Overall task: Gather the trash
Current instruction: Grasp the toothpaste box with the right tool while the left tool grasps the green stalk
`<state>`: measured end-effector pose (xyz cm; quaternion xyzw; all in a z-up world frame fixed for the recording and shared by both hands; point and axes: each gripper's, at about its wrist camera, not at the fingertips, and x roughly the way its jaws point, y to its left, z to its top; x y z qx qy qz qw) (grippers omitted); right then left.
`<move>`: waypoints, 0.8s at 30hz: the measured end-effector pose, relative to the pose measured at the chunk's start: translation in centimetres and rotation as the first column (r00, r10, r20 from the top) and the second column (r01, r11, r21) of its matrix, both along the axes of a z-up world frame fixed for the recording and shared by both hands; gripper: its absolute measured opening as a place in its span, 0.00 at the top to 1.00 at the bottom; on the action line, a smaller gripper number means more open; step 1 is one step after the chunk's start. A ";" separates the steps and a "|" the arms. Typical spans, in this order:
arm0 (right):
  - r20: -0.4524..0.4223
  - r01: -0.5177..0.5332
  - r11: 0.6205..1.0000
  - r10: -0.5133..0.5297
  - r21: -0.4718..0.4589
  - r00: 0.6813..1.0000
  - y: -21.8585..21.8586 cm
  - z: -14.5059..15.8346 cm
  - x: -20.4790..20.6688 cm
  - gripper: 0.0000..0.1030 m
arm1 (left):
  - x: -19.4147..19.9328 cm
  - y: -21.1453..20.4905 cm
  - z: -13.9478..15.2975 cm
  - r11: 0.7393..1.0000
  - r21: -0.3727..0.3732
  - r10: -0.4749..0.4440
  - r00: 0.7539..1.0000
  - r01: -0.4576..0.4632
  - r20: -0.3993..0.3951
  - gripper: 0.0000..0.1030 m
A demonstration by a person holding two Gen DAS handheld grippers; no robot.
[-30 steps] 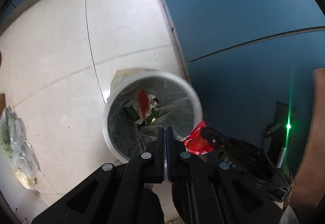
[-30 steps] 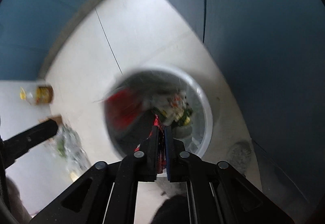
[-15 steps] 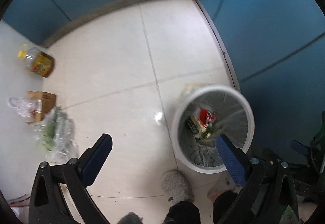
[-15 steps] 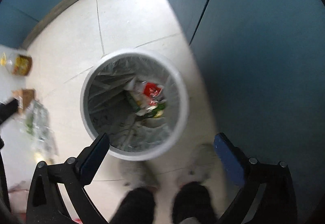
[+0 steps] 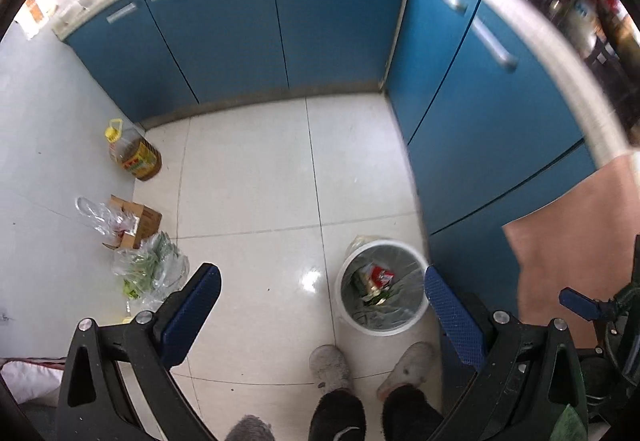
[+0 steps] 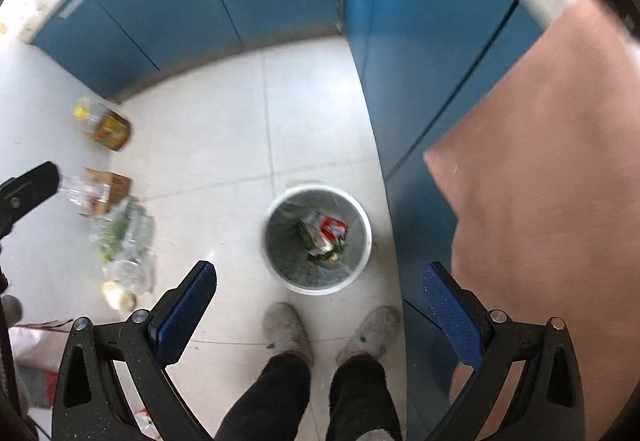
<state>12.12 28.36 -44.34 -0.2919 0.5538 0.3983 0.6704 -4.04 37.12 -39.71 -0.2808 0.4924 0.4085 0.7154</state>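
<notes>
a: item one, left gripper [image 5: 322, 305]?
b: blue-padded fingers [image 5: 192, 311] spread wide, nothing between them, held high above the tiled floor [image 5: 248, 177].

a: item two, right gripper [image 6: 318, 301]?
b: same condition. fingers [image 6: 184, 309] parted wide, nothing gripped.

a: item three, the bin?
b: white round trash bin [image 5: 382, 325] with a clear liner, standing on the floor. in the left wrist view it sits just inside the right-hand finger, whose tip overlaps its rim. in the right wrist view the bin [image 6: 318, 287] lies between the two fingers, beyond their tips, nearer the right-hand one.

a: contents?
b: a red wrapper [image 5: 380, 275] on top of pale and green packaging, resting at the bottom; seen again in the right wrist view [image 6: 334, 227].

a: items outside the left-hand finger?
b: a clear bag of green vegetables [image 5: 150, 271] just beyond the fingertip, a small cardboard box [image 5: 138, 223] further out, then an oil bottle [image 5: 134, 155] with a yellow cap close to the blue cabinets [image 5: 240, 25].

a: below the fingers?
b: two grey slippers [image 5: 330, 367] and dark trouser legs, toes pointing at the bin, just short of it.

a: right-hand side?
b: more blue cabinet doors, a pale worktop edge above them, and a pinkish-brown panel [image 6: 540, 177]; what it is cannot be told.
</notes>
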 end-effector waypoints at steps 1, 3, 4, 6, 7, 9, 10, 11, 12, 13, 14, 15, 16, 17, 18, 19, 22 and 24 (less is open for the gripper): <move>-0.001 -0.005 1.000 0.005 0.017 1.000 -0.2 1.6 -0.2 0.00 | -0.1 -0.3 1.2 1.000 -0.004 0.001 1.000 -0.001 0.012 0.00; -0.004 -0.010 0.999 0.010 0.053 1.000 -0.8 4.9 -0.3 0.00 | -0.2 -1.1 3.5 1.000 0.007 0.010 1.000 -0.010 0.022 0.00; -0.003 -0.010 0.997 0.010 0.074 1.000 -1.5 6.8 -0.1 0.00 | -0.1 -1.5 4.3 1.000 0.012 0.007 1.000 -0.008 0.026 0.00; -0.007 -0.008 0.995 0.009 0.095 1.000 -2.3 9.2 0.1 0.00 | 0.0 -2.5 6.3 1.000 0.025 0.007 0.999 -0.008 0.037 0.00; -0.017 -0.003 0.994 0.005 0.105 1.000 -2.9 10.5 0.3 0.00 | 0.1 -3.1 7.4 1.000 0.030 0.007 0.999 -0.009 0.041 0.00; -0.025 0.008 0.992 -0.005 0.128 1.000 -3.7 12.4 0.5 0.00 | 0.4 -3.9 8.7 1.000 0.031 0.002 0.999 -0.003 0.052 0.00; -0.026 0.015 0.989 -0.012 0.146 1.000 -4.3 13.7 0.9 0.00 | 0.6 -4.3 9.5 0.999 0.037 -0.002 0.998 0.000 0.056 0.00; -0.030 0.024 0.987 -0.019 0.161 0.999 -4.8 14.7 1.2 0.00 | 1.1 -4.8 10.5 0.999 0.049 -0.009 0.998 0.006 0.063 0.00; -0.041 0.037 0.983 -0.030 0.181 0.999 -5.4 15.9 1.7 0.00 | 1.4 -5.1 11.3 0.998 0.065 -0.015 0.998 0.010 0.064 0.00; -0.059 0.055 0.977 -0.044 0.206 0.997 -6.0 17.0 2.3 0.00 | 1.9 -5.5 12.5 0.996 0.094 -0.020 0.998 0.014 0.056 0.00; -0.071 0.068 0.972 -0.054 0.226 0.996 -6.6 17.9 2.7 0.00 | 2.4 -5.9 13.5 0.993 0.120 -0.020 0.999 0.014 0.046 0.00; -0.083 0.092 0.962 -0.073 0.258 0.994 -7.3 19.2 3.6 0.00 | 3.0 -6.4 14.6 0.987 0.160 -0.017 0.999 0.012 0.031 0.00; -0.092 0.113 0.951 -0.090 0.289 0.992 -7.9 20.3 4.4 0.00 | 3.6 -6.7 15.6 0.979 0.204 -0.015 1.000 0.012 0.015 0.00; -0.095 0.129 0.942 -0.104 0.309 0.990 -8.5 21.1 5.1 0.00 | 4.5 -7.1 16.7 0.968 0.252 -0.016 1.000 0.016 0.001 0.00; -0.096 0.150 0.931 -0.125 0.334 0.988 -9.2 22.2 5.9 0.00 | 5.5 -7.4 17.7 0.956 0.293 -0.024 1.000 0.025 -0.006 0.00; -0.098 0.177 0.915 -0.151 0.363 0.984 -10.1 23.5 7.2 0.00 | 6.7 -7.7 18.6 0.946 0.321 -0.040 0.999 0.038 0.001 0.00; -0.106 0.271 0.876 -0.249 0.399 0.963 -13.1 26.1 11.0 0.00 | 10.4 -8.5 20.0 0.932 0.353 -0.096 0.995 0.078 0.035 0.00; -0.137 0.345 0.845 -0.316 0.409 0.939 -15.7 27.1 14.1 0.08 | 13.0 -9.2 20.6 0.918 0.383 -0.126 0.991 0.098 0.047 0.00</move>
